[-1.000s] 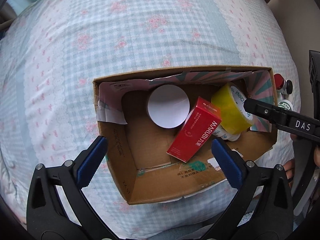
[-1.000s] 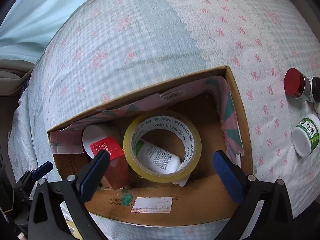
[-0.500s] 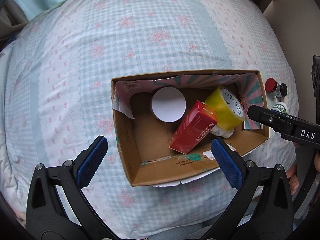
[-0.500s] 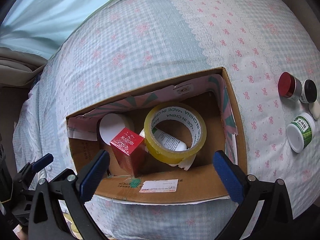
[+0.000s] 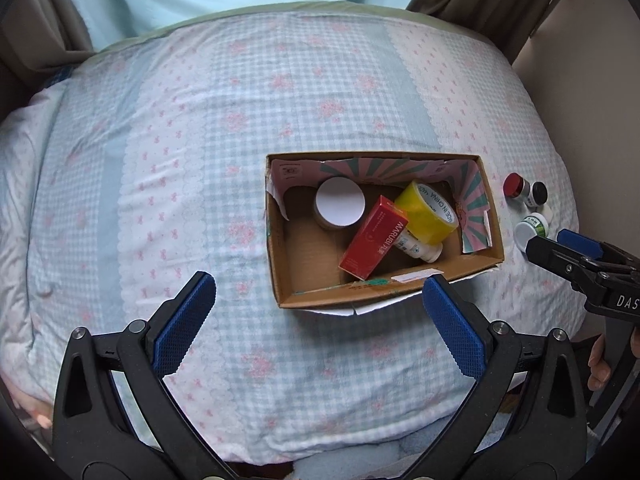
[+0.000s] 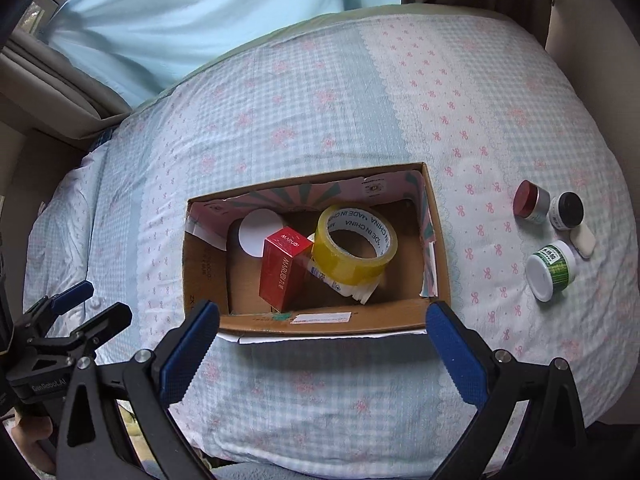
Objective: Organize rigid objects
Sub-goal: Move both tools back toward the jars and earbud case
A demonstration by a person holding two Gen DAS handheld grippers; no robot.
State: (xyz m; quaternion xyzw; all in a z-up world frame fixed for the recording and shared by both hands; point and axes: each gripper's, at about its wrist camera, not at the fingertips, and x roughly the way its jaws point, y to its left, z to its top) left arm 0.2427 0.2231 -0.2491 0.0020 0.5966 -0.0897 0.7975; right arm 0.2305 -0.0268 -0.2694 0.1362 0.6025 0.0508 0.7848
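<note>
The cardboard box (image 6: pixel 320 322) lay on the checked bedspread (image 6: pixel 320 120), smaller than a second before — both grippers had pulled back. Inside: a red "MARUBI" carton (image 6: pixel 282 274) and yellow "MADE IN CHINA" tape (image 6: pixel 352 250). Left gripper (image 5: pixel 320 320) and right gripper (image 6: pixel 322 338) gaped empty.

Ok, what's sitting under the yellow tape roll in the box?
A white labelled bottle lies under the yellow tape roll, which leans on it and the red carton. The bottle's far end and the cardboard box floor beneath are covered.
</note>
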